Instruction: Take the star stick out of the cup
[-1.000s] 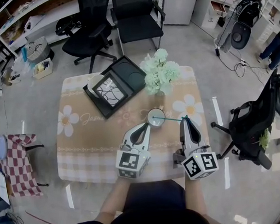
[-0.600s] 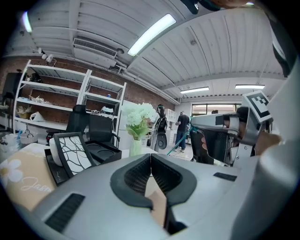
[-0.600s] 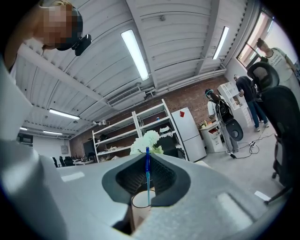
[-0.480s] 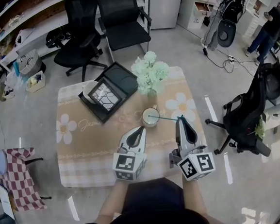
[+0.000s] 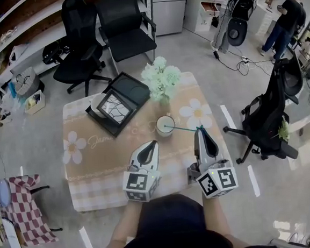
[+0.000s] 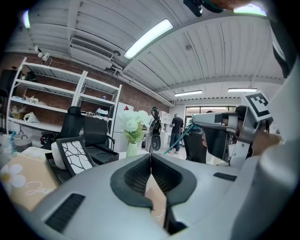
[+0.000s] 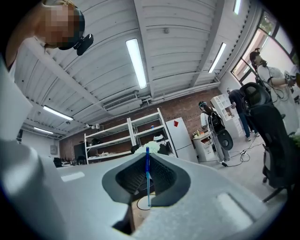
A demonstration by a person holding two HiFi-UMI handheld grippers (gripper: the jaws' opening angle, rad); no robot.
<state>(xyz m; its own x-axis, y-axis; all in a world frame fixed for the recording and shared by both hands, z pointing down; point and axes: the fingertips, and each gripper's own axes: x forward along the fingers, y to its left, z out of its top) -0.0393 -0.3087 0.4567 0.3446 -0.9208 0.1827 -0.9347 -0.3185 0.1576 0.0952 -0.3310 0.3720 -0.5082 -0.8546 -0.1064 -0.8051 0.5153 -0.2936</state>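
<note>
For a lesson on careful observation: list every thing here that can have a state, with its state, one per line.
Right gripper: shut on stick.
Left gripper: shut, empty.
Stick: tilted, one end in cup, other end in right gripper.
Cup: upright, holds the stick's end.
Flowers: upright in vase.

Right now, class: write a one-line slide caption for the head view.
Right tongs grip the stick, its far end in the cup; left tongs shut, empty.
</note>
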